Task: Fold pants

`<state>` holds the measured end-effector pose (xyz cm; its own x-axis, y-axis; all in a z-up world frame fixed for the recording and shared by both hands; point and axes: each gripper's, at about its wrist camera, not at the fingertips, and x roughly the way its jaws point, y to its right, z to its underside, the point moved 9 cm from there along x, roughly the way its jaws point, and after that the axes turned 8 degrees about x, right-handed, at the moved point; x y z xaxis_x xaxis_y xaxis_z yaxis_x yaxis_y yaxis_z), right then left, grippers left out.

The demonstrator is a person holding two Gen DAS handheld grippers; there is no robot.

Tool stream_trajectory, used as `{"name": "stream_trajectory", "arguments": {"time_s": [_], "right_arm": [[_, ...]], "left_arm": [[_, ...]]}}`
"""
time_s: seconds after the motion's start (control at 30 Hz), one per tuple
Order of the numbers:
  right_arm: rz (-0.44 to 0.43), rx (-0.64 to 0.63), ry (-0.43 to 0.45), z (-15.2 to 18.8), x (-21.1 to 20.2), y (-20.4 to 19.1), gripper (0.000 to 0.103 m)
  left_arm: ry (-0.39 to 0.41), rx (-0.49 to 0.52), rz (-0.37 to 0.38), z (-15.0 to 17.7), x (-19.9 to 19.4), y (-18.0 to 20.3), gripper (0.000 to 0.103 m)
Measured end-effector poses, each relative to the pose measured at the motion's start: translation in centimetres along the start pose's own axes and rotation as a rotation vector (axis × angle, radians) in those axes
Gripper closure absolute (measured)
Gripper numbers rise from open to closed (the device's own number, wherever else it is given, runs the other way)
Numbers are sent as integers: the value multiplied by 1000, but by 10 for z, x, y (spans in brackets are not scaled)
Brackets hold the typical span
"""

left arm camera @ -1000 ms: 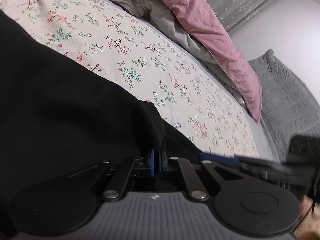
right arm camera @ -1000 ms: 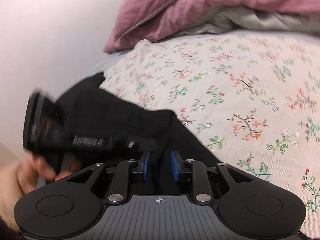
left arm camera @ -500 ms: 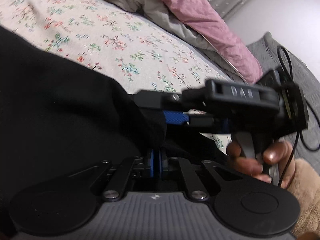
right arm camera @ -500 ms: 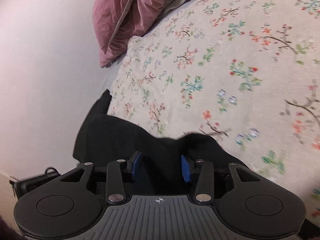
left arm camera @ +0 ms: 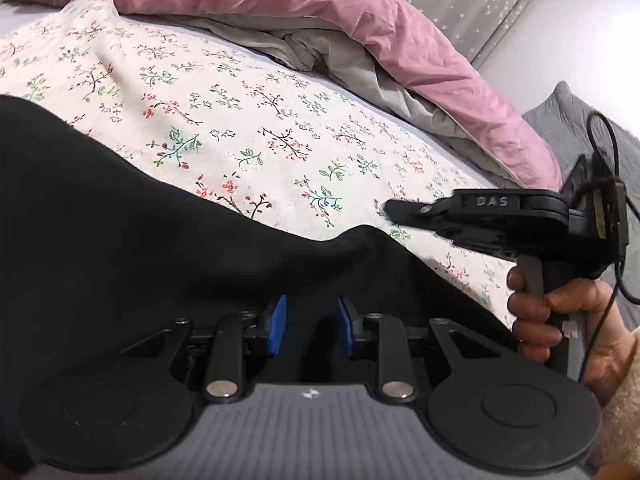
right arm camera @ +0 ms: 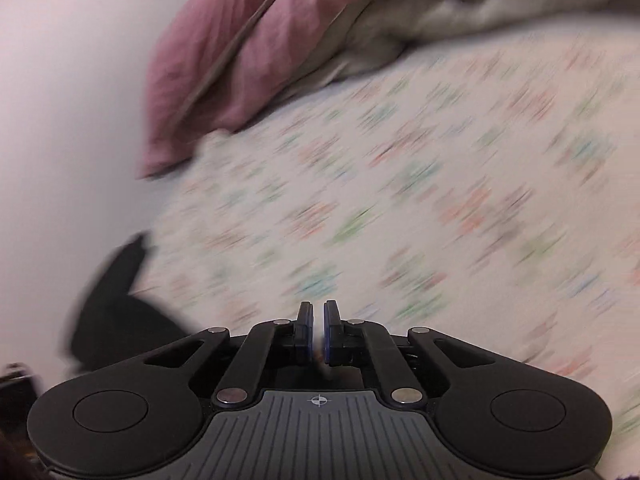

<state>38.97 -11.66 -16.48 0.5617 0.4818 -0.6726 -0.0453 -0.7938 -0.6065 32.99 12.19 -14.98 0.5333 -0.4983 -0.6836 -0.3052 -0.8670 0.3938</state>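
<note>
Black pants (left arm camera: 120, 240) lie spread over the near left of a floral bedsheet (left arm camera: 240, 120). My left gripper (left arm camera: 310, 320) hovers over their edge. Its jaws are opening, and the blue pads (left arm camera: 276, 328) stand apart with the cloth below them, not pinched. My right gripper (left arm camera: 394, 214), held by a hand (left arm camera: 560, 320), hangs over the bare sheet just right of the pants. In the blurred right wrist view the right gripper (right arm camera: 319, 312) is closing to a narrow slit with nothing between its pads. The pants (right arm camera: 112, 312) show there as a dark patch at lower left.
A pink duvet (left arm camera: 360, 32) with grey lining is bunched along the far side of the bed. A grey quilted cover (left arm camera: 580, 128) lies at the right, with a black cable (left arm camera: 612, 152) trailing from the right gripper. A pale wall (right arm camera: 60, 120) runs along the bed's left side.
My left jaws have parted and let go of the pants fabric. The right gripper has pulled away to the right off the pants, and its jaws went from apart to nearly together.
</note>
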Motion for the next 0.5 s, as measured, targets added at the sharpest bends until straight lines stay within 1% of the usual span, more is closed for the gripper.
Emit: {"name": "stream_trajectory", "arguments": {"time_s": [0.07, 0.17, 0.23, 0.33, 0.37, 0.43, 0.5], "right_arm": [[9, 23, 56, -12, -13, 9, 92], [-8, -43, 108, -10, -40, -5, 90], [-42, -99, 98, 5, -55, -23, 90], [-34, -168, 66, 36, -64, -38, 90], [-23, -184, 53, 47, -65, -38, 90], [34, -210, 31, 66, -67, -29, 90], [124, -216, 16, 78, -67, -8, 90]], "left_arm": [[10, 21, -13, -3, -2, 1, 57], [26, 48, -22, -7, -5, 2, 57], [35, 57, -27, -10, -6, 3, 57], [46, 79, -71, -13, -7, 0, 57], [48, 85, -94, -12, -9, -6, 57], [46, 93, -148, -12, -10, -14, 57], [39, 121, -248, -13, -13, -25, 57]]}}
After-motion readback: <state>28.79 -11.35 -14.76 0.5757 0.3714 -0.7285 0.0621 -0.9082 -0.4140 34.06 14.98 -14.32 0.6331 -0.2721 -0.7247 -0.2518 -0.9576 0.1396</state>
